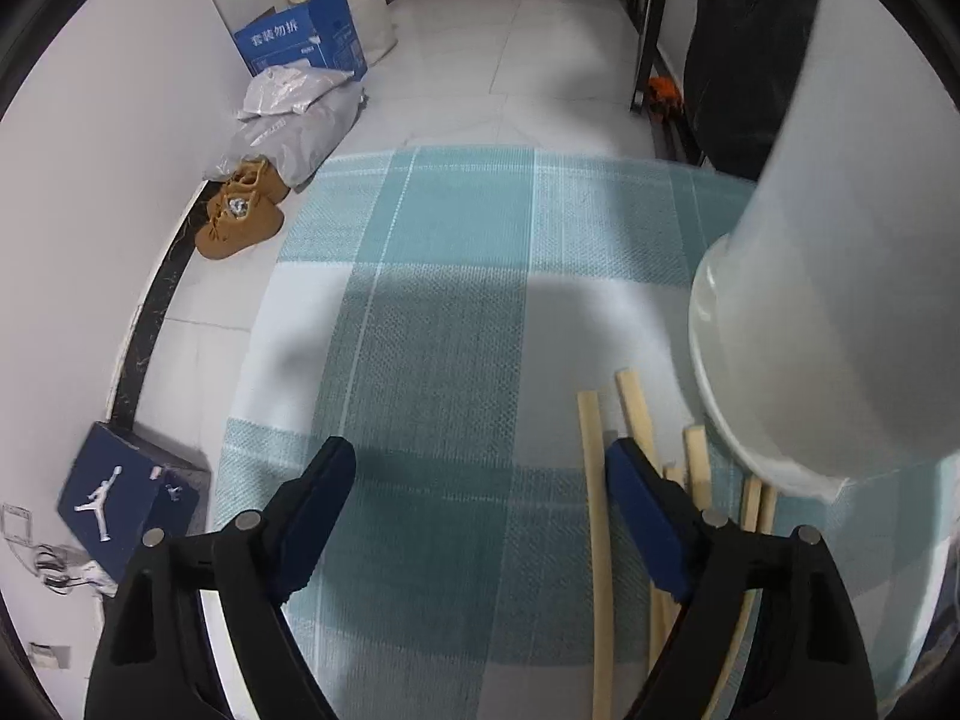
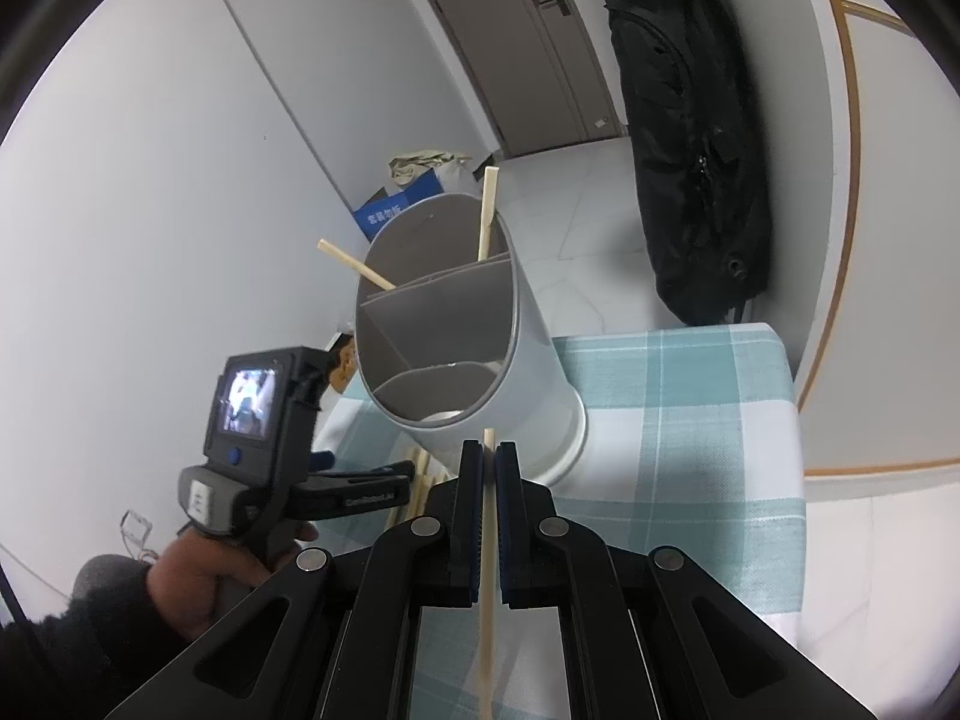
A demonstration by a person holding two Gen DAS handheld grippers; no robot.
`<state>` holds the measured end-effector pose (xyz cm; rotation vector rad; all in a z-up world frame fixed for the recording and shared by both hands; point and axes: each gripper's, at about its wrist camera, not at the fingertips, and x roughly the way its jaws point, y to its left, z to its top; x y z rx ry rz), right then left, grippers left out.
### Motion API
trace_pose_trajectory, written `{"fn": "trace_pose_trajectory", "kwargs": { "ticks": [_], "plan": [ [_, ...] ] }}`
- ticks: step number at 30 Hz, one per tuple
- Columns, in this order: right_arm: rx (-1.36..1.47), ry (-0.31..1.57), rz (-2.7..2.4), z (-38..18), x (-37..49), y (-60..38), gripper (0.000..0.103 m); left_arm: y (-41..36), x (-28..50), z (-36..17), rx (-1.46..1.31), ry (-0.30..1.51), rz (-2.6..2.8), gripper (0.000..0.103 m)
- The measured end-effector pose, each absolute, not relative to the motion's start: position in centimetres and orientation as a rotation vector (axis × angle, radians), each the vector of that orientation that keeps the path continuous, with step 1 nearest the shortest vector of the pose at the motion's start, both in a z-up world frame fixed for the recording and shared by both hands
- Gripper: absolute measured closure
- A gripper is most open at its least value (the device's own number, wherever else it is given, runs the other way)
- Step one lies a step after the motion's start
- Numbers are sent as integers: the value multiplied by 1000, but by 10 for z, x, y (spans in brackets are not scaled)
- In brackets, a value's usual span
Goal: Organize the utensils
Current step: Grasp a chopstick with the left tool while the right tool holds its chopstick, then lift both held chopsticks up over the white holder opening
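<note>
A white cylindrical utensil holder [image 2: 528, 372] with grey dividers stands on the teal checked tablecloth [image 2: 690, 420]; two wooden chopsticks [image 2: 485, 210] lean in its far compartment. My right gripper [image 2: 489, 456] is shut on one chopstick [image 2: 486, 570], just in front of the holder's rim. My left gripper [image 1: 480, 468] is open and empty, low over the cloth; several loose chopsticks [image 1: 594, 516] lie by its right finger, next to the holder's base [image 1: 810, 300]. The left gripper also shows in the right wrist view [image 2: 360, 480], left of the holder.
The table's left edge drops to a tiled floor with brown shoes [image 1: 240, 216], a blue carton [image 1: 300, 36], bags and a dark shoebox [image 1: 120, 498]. A black bag [image 2: 690, 138] hangs behind the table's far right corner. A white wall is at left.
</note>
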<state>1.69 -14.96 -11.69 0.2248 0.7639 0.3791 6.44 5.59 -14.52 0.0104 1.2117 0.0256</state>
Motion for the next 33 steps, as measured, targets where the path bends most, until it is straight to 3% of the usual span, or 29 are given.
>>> {"fn": "trace_pose_trajectory", "kwargs": {
  "ticks": [7,15,19,22,27,33],
  "plan": [
    [234,751,381,-113,14,-153,100,49,76,-142,9,1198,16,21],
    [223,739,381,-112,9,-154,100,40,70,-136,-6,1215,-54,72],
    [222,735,375,-112,8,-154,100,41,63,-135,-8,1211,-60,82],
    [215,732,373,-111,7,-152,100,41,61,-135,-7,1203,-66,98],
    [198,712,368,-110,4,-148,100,58,60,-134,-157,1201,-84,100],
    [197,679,361,-106,-1,-146,100,67,40,-87,-257,1014,-122,101]
  ]
}}
